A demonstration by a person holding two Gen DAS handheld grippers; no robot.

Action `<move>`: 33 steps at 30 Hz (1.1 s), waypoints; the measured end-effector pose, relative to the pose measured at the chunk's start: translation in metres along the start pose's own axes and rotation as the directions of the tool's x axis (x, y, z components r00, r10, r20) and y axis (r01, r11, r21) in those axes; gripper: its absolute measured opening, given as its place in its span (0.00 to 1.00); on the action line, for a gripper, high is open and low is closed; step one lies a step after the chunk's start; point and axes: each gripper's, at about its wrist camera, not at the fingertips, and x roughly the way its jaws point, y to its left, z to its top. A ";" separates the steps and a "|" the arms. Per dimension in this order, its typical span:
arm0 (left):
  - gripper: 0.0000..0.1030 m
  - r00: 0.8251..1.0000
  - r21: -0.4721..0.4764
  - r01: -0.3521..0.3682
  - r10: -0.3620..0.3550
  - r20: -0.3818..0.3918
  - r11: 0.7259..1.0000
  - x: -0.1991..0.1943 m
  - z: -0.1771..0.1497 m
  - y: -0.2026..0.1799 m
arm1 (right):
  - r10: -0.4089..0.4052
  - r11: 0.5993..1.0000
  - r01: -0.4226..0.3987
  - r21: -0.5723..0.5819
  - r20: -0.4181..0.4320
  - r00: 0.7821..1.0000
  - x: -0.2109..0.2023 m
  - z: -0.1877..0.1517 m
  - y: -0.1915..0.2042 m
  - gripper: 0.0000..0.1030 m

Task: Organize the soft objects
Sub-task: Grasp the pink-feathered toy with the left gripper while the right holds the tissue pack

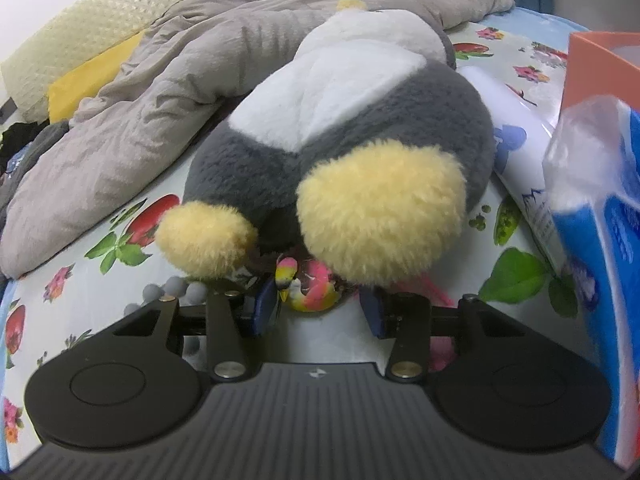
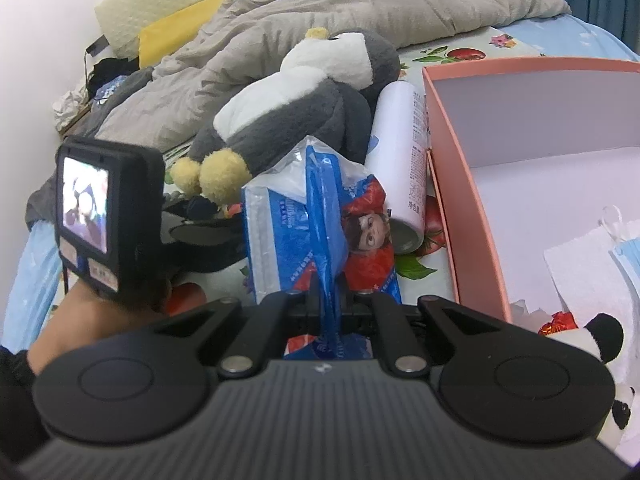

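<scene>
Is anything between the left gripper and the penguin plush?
Yes. A small pink and yellow toy lies on the bedsheet between the left gripper's open fingers, just short of the penguin plush's yellow feet.

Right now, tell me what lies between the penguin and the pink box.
A white spray can lies on the sheet between the penguin and the pink box, beside the box's wall. The right wrist view shows it best.
</scene>
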 end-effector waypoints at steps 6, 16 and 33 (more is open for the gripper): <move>0.50 1.000 -0.024 -0.004 0.004 -0.007 1.000 -0.019 -0.011 -0.007 | 0.006 1.000 -0.006 -0.022 0.010 1.000 -0.011 -0.003 0.000 0.07; 0.50 1.000 -0.126 0.010 -0.012 -0.012 0.992 -0.069 -0.040 -0.017 | 0.013 0.994 -0.014 -0.108 -0.002 1.000 -0.036 -0.030 0.007 0.08; 0.50 1.000 -0.380 -0.014 0.012 -0.009 0.925 -0.206 -0.116 -0.024 | 0.063 0.975 -0.069 -0.211 -0.034 0.997 -0.095 -0.077 0.007 0.08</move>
